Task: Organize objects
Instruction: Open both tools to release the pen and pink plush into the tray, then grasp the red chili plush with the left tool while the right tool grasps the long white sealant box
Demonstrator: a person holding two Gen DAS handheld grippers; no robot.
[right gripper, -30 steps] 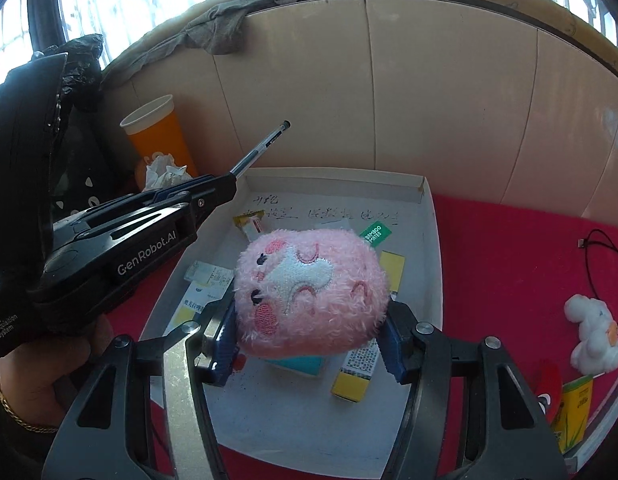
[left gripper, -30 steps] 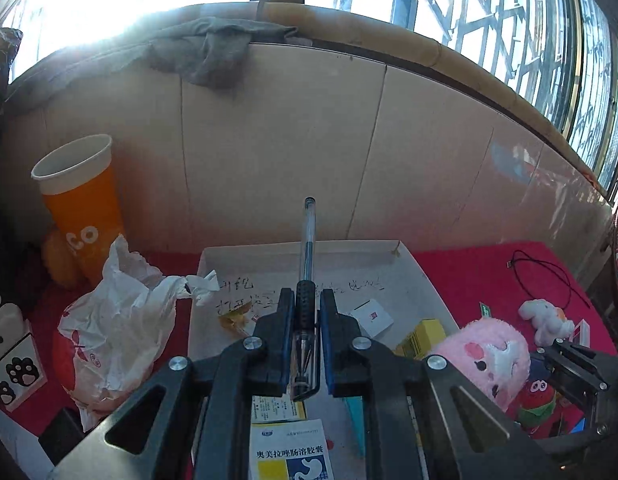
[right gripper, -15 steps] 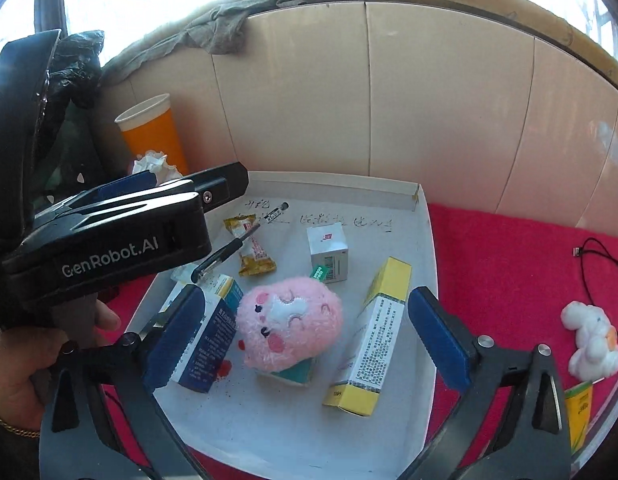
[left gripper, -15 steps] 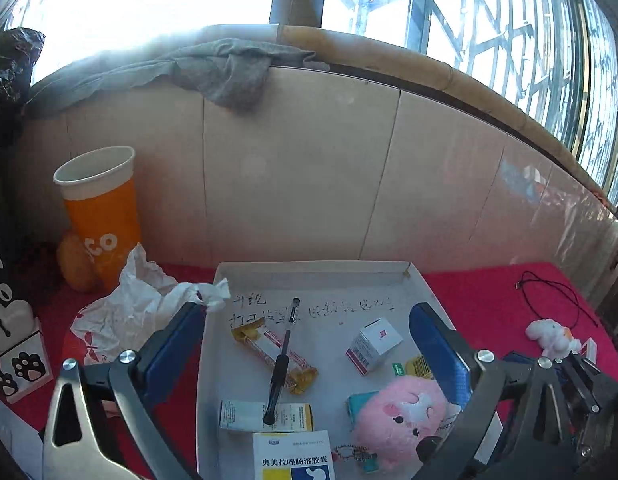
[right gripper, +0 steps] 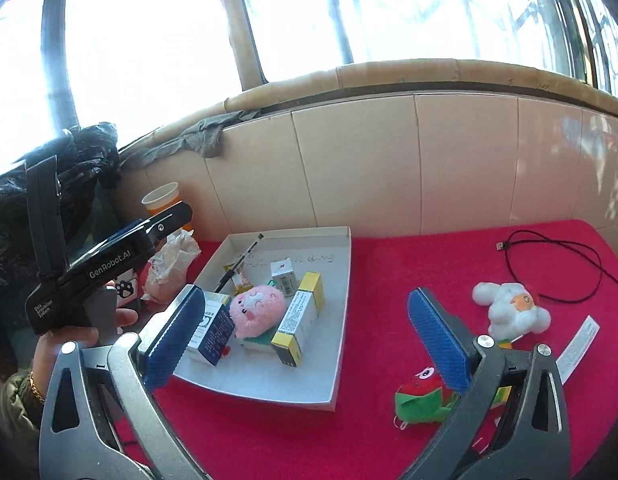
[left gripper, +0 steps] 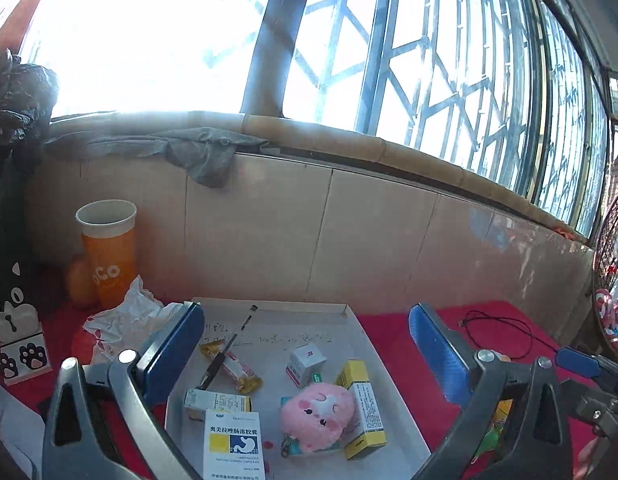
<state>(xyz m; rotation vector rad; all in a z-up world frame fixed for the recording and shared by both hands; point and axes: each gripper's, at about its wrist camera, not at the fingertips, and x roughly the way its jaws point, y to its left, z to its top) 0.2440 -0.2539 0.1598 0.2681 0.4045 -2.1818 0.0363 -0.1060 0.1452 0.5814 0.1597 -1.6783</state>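
A white tray [right gripper: 341, 320] sits on the red cloth, and shows in the left wrist view [left gripper: 373, 344] too. In it lie a pen [left gripper: 225, 350], a pink plush [left gripper: 315, 416], a yellow-white box [left gripper: 363, 406], a small white box [left gripper: 305, 362], a snack wrapper [left gripper: 241, 370] and medicine boxes [left gripper: 233, 444]. In the right wrist view the pen [right gripper: 239, 268] and the pink plush [right gripper: 257, 310] lie in the tray. My left gripper [left gripper: 305, 356] is open and empty above the tray. My right gripper [right gripper: 305, 332] is open and empty, raised over the tray's near right side.
On the cloth right of the tray lie a white plush [right gripper: 509, 308], a red-green plush [right gripper: 423, 396], a black cable [right gripper: 557, 264] and a paper slip [right gripper: 577, 348]. An orange cup [left gripper: 107, 252] and a crumpled bag [left gripper: 125, 324] stand left of the tray. A tiled wall runs behind.
My left gripper opened and dropped the pen into the tray. My right gripper opened and left the pink plush in the tray. Both grippers then rose and drew back.
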